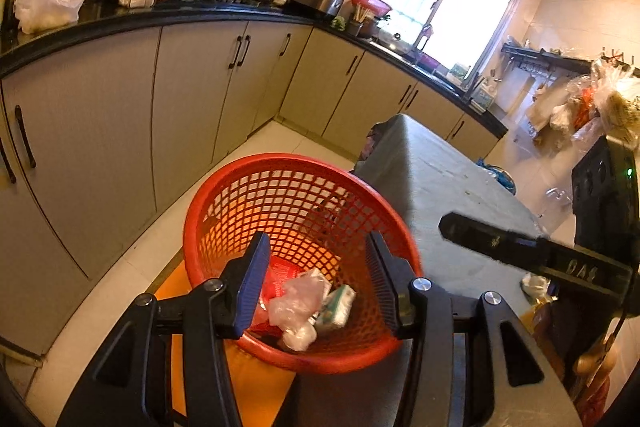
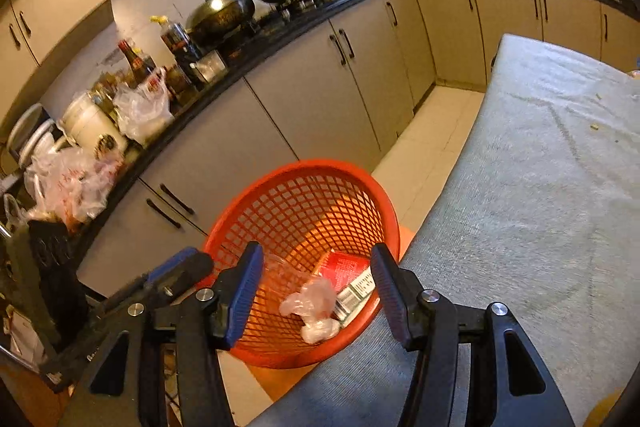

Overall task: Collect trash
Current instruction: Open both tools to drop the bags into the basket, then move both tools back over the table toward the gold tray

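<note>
Left wrist view: your left gripper [image 1: 316, 275] hangs with fingers apart, empty, over the red plastic mesh basket [image 1: 240, 195] (mouth tilted toward you) holding a crumpled clear plastic wrapper [image 1: 298, 301].

Right wrist view: your right gripper [image 2: 318, 285] is likewise spread and empty; the basket [image 2: 256, 195] sits beside the grey cloth-covered table [image 2: 540, 187], the wrapper [image 2: 314, 303] lengthwise down its wall.

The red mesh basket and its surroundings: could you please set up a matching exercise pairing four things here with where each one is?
Things:
1. crumpled clear plastic
2. red mesh basket
3. lidded wok
4. grey cloth

Places:
A. spread over the table top
B. on the stove at the black counter
C. beside the table edge, under both open grippers
D. inside the basket, next to a red packet

Pairs: 1-D, 2-C, 3-B, 4-A
</note>
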Demonstrator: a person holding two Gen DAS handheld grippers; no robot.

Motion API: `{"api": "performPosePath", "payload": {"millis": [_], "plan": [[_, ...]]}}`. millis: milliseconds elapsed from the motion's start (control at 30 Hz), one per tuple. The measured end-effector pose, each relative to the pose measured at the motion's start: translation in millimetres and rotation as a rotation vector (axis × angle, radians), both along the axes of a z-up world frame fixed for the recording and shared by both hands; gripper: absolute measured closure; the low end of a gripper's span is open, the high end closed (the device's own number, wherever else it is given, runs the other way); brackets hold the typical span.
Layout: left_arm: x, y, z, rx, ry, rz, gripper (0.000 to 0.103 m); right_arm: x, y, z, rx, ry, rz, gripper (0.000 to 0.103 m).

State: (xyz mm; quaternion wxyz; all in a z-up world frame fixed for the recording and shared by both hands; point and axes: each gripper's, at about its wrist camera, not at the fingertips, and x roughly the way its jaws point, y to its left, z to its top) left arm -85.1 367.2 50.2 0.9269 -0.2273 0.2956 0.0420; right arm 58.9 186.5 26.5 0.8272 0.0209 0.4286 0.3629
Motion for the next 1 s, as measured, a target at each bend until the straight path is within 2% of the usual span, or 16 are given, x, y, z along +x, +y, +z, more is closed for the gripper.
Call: {"api": "performPosePath", "payload": {"millis": [200,400,533,600,700,900,1000], "plan": [[-7,-23,13,0.009,-0.028,-0.039,0.054,-23,-29,26,0.061,-0.033,-0.026,0.042],[0,-70,21,0.029,-0.034,-0.131,0.053,-40,-80,40,0.084,-0.031,-0.073,0.042],[11,-110,24,0.044,-0.019,-0.214,0.052,-54,-132,53,0.090,-0.063,-0.109,0.042],[17,-133,25,0.053,-0.008,-0.262,0.052,-61,-162,56,0.081,-0.083,-0.132,0.038],[27,-167,22,0.046,0.022,-0.347,0.051,-69,-210,56,0.051,-0.097,-0.203,0.037],[53,-235,5,0.028,0.101,-0.498,0.050,-79,-303,48,0.073,-0.075,-0.369,0.037],[61,-261,-1,0.025,0.125,-0.555,0.050,-85,-331,44,0.082,-0.060,-0.414,0.037]]}}
